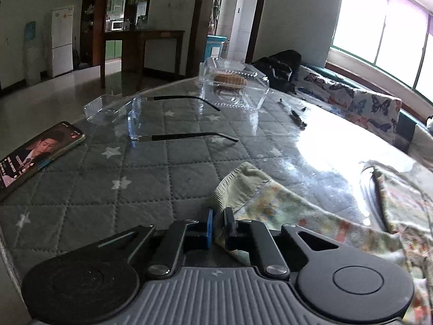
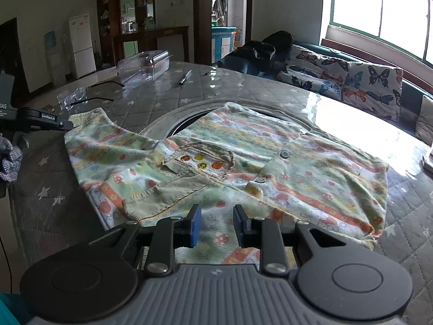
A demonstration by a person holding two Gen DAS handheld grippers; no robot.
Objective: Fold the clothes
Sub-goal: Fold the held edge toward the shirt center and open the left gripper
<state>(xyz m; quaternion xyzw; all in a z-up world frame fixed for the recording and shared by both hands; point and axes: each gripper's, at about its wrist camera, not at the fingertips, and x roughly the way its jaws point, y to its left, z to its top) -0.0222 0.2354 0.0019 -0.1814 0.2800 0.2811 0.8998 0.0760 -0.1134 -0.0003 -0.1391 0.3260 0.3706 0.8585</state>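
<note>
Child's shirt (image 2: 216, 168) lies spread on quilted table (image 2: 48, 189); soft, light, limp, will sag. My left gripper (image 1: 218, 222) pinches sleeve cuff (image 1: 240, 187). My right gripper (image 2: 216, 223) hovers, jaws apart, above near hem. I'd grip the hem edge, not the slack middle.

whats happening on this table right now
A person is folding a small patterned shirt with two handheld grippers. The left gripper is shut on the shirt's sleeve cuff, while the right gripper hangs open over the near hem. The shirt lies mostly flat on the quilted table.
</note>
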